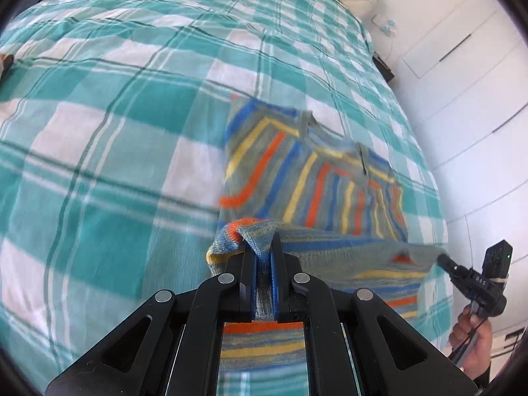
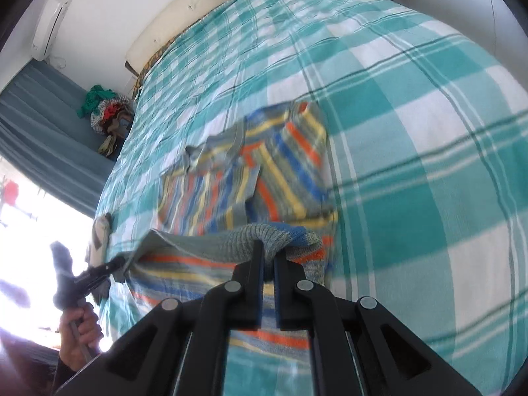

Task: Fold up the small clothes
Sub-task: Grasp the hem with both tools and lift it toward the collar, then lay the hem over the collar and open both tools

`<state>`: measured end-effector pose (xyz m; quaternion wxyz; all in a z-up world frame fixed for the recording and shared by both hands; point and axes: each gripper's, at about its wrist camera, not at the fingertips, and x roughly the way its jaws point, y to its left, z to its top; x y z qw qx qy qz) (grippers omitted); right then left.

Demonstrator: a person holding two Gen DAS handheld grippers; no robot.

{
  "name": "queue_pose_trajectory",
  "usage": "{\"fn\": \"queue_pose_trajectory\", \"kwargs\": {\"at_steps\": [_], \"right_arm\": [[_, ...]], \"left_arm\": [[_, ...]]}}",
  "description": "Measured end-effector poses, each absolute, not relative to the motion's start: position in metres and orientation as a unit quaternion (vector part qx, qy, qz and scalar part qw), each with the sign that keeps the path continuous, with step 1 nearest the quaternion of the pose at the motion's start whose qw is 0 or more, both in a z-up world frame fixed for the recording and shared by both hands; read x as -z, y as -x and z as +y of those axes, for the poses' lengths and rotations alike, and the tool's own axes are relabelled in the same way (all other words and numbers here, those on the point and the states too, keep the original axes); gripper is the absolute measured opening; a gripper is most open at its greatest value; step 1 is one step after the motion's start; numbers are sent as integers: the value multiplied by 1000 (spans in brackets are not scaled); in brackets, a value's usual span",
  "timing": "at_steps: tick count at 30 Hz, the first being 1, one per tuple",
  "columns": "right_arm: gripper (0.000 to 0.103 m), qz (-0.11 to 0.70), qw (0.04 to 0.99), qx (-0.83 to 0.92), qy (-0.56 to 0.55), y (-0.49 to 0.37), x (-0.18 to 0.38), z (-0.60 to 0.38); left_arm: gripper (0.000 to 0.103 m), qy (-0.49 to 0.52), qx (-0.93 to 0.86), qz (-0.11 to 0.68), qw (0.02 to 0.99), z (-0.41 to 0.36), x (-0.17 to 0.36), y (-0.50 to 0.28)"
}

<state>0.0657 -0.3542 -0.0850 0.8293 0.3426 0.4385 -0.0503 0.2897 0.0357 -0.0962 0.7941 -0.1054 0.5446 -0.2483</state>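
A small striped knit sweater (image 1: 313,171), grey with orange, blue and yellow stripes, lies on the bed with its sleeves folded in. My left gripper (image 1: 263,247) is shut on one corner of its near hem and lifts it. My right gripper (image 1: 440,257) is shut on the other hem corner, so the hem is stretched between them above the bed. In the right wrist view the sweater (image 2: 237,178) lies ahead, my right gripper (image 2: 269,250) pinches the hem, and my left gripper (image 2: 123,262) holds the far corner at the left.
The bed has a teal and white checked cover (image 1: 115,115). White cupboards (image 1: 462,66) stand beside it. A pile of clothes (image 2: 109,115) sits by the bed's far side, under an air conditioner (image 2: 52,16). A pillow (image 2: 198,3) lies at the head.
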Motion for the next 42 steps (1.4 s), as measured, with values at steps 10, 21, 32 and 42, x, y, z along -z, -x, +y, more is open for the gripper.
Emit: {"fn": "queue_pose_trajectory", "kwargs": {"at_steps": [10, 21, 32, 42], "right_arm": [[6, 429, 801, 64, -412, -186, 147, -436], [22, 462, 823, -35, -328, -196, 125, -412], [26, 480, 845, 42, -233, -258, 138, -368], [25, 545, 823, -20, -160, -126, 165, -356]], "left_arm": [[10, 146, 209, 567, 783, -6, 152, -398], [63, 33, 302, 527, 794, -6, 117, -342], [67, -1, 246, 505, 828, -49, 126, -366], [80, -215, 404, 442, 772, -123, 139, -143]]}}
